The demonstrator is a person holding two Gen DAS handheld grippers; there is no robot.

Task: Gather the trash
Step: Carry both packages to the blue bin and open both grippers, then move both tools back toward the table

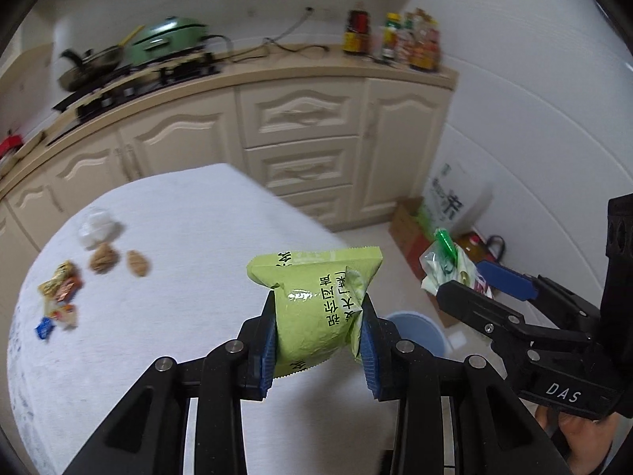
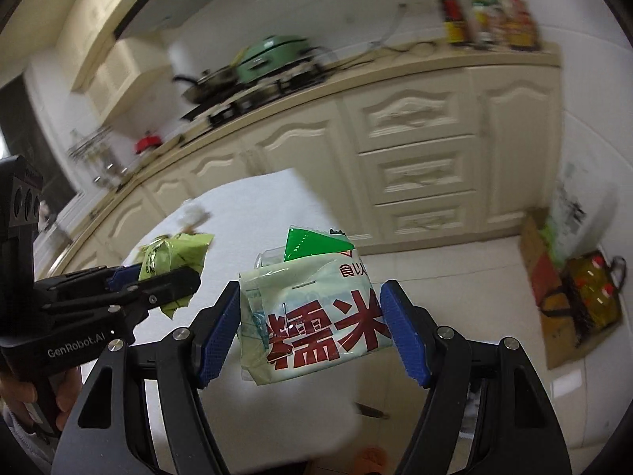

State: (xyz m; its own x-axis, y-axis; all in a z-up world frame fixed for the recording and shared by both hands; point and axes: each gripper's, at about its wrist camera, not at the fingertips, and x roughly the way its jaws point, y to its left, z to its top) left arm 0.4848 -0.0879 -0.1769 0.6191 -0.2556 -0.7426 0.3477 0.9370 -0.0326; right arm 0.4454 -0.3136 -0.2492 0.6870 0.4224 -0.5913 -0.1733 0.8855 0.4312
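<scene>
Pinching green wrapper (image 1: 316,312) in left gripper (image 1: 318,340), rice bag (image 2: 316,316) in right gripper (image 2: 312,328)

The right gripper (image 2: 310,326) clamps its blue ribbed pads on a crumpled white plastic packet with red characters (image 2: 316,316). At nine o'clock the left gripper (image 2: 174,277) pinches a crinkled lime-green wrapper (image 2: 174,255), over the white cloth-covered table (image 2: 253,213); cream cabinets (image 2: 415,150) at twelve.

Matte lime-green foil snack wrapper (image 1: 316,316) with black print; crinkled pale-mint plastic bag (image 2: 312,316), dark red characters; blue ribbed gripper pads (image 1: 269,348).
</scene>
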